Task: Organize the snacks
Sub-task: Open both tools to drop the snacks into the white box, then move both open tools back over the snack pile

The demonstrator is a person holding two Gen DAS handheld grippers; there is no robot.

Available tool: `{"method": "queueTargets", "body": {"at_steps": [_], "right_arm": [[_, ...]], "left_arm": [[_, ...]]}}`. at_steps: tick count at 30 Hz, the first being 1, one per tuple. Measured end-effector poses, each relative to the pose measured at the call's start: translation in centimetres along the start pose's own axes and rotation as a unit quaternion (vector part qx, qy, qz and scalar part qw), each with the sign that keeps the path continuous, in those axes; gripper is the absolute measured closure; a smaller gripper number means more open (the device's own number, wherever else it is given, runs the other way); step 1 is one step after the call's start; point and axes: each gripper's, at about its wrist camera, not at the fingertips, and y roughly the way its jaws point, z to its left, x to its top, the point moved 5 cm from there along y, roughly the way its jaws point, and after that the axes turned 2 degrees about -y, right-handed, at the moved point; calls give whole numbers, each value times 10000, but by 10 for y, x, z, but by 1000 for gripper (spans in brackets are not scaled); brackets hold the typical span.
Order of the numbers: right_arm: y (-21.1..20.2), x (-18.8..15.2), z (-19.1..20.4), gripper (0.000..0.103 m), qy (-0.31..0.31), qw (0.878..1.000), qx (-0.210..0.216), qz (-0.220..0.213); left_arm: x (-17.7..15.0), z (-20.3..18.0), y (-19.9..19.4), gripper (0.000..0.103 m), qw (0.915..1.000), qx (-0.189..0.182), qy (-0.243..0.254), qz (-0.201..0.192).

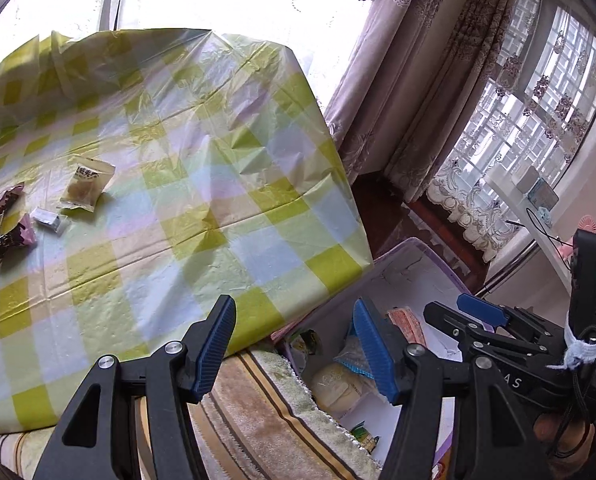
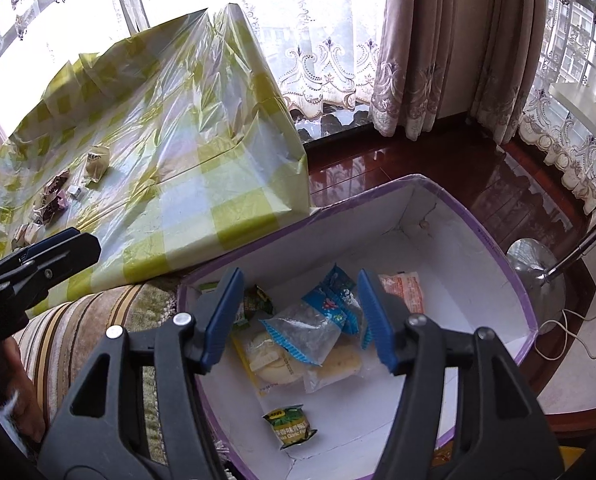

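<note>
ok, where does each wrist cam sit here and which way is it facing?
Left wrist: on the left gripper, looking along its open fingers over the checked table toward the window; the right gripper shows at lower right.
Right wrist: on the right gripper, angled down into the white box of snacks; the left gripper shows at left.
Shared: table, box, the beige snack packet, curtains.

Green-and-white checked tablecloth (image 1: 202, 184), purple-rimmed white box (image 2: 449, 216), blue-striped clear packet (image 2: 301, 330)
</note>
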Motion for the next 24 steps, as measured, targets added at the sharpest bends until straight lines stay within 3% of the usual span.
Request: {"method": "queueTargets", "body": {"at_steps": [6,11,24], "right_arm": [[-1,6,31,40,-152,9997,159,-129],[0,10,66,40,-333,9978,552,-169],[15,13,140,38,-737,9910,1118,38]], "left_arm": [[8,33,-14,41,9988,384,-64,-290],[13,66,-25,41,9953,816,-229,-472],[10,151,-50,41,9853,1254,-898,-736]]}}
